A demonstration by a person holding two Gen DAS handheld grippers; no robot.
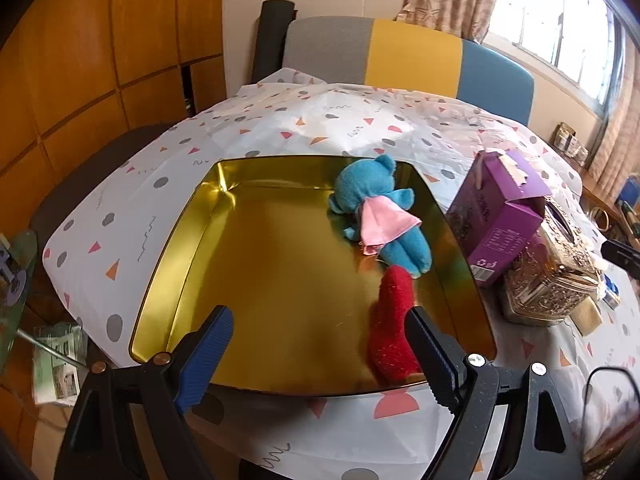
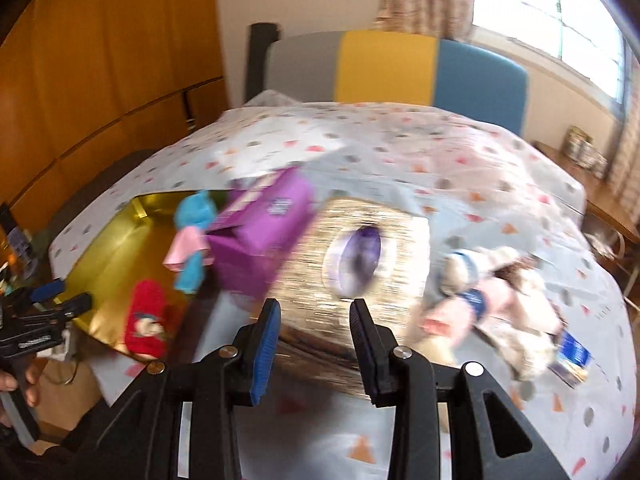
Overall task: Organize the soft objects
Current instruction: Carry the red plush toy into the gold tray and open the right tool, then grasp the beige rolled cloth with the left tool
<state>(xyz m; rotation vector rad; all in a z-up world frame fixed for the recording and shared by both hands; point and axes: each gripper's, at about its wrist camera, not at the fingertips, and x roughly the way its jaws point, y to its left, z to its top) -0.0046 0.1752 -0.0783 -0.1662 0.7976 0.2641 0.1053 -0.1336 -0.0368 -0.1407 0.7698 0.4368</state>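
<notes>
The right gripper (image 2: 314, 320) stood partly spread with nothing between its pads, pointed down over the gold tissue box (image 2: 352, 280) near the middle of the desk (image 2: 400, 152). The remaining soft item, a pale plush doll (image 2: 496, 300), lay on the desk just to the right of that box, off to the gripper's right and slightly ahead; blur hid its detail, though its long axis appeared to run from upper left to lower right. The right hand was judged the nearer. The left gripper (image 1: 320, 344) hung spread wide and empty over the near edge of the gold tray (image 1: 176, 240) at the desk's left side. The tray held a blue plush bear (image 1: 380, 212) against its right wall and a red sock (image 1: 390, 320) nearer the front. A purple carton (image 1: 496, 216) stood between tray and tissue box.
</notes>
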